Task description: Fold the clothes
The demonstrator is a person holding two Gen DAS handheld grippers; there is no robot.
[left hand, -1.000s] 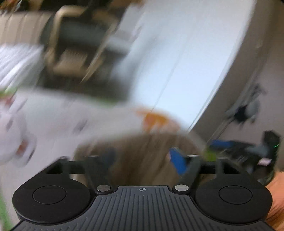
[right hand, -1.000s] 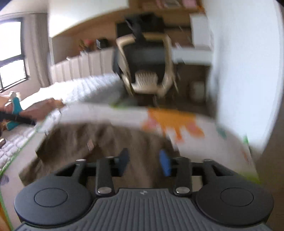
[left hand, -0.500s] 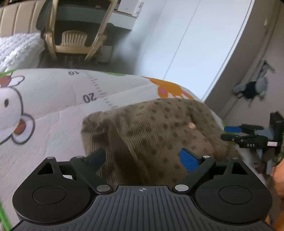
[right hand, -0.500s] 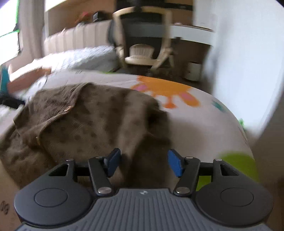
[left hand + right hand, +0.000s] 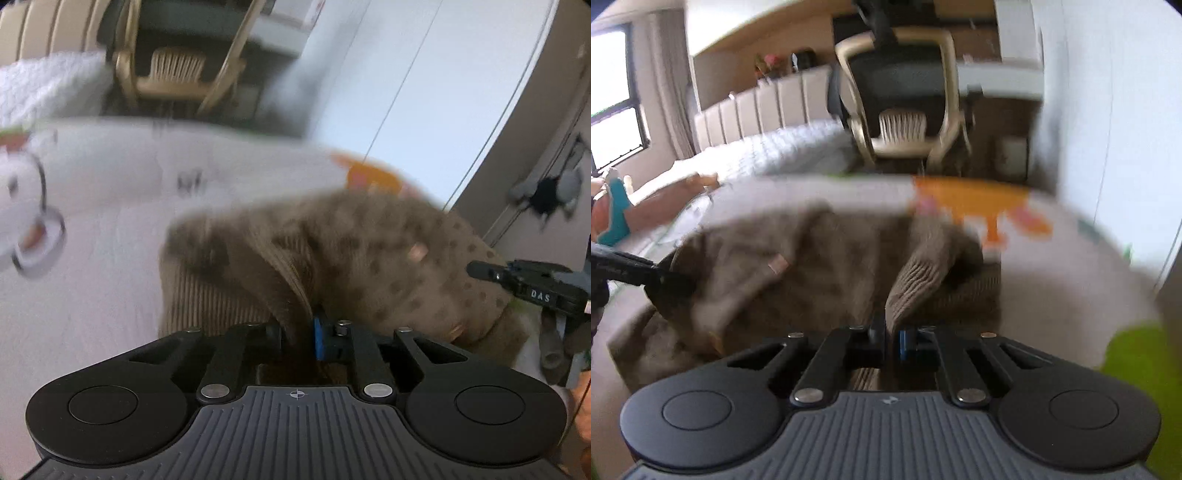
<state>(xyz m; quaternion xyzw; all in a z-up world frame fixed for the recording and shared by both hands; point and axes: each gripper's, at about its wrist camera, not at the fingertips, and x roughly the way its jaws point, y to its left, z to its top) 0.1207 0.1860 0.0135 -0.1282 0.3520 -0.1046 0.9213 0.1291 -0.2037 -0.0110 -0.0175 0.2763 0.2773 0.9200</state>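
Where both pairs of fingers stood wide half a second ago, left gripper [image 5: 300, 334] and right gripper [image 5: 889, 341] now pinch the brown spotted cardigan [image 5: 369, 258] | lying mid play mat [image 5: 110, 277] | fold can begin.

Beige-framed chair [image 5: 901, 110] with dark mesh back at 12 o'clock, tucked under a desk [image 5: 1001, 86]. Panelled headboard [image 5: 764, 107] and white quilted bed [image 5: 783, 151] at 10 o'clock. Bright window [image 5: 613, 99] with curtain at 9 o'clock. White wardrobe doors [image 5: 417, 85] at 1 o'clock. Printed playmat [image 5: 96, 206] underneath.
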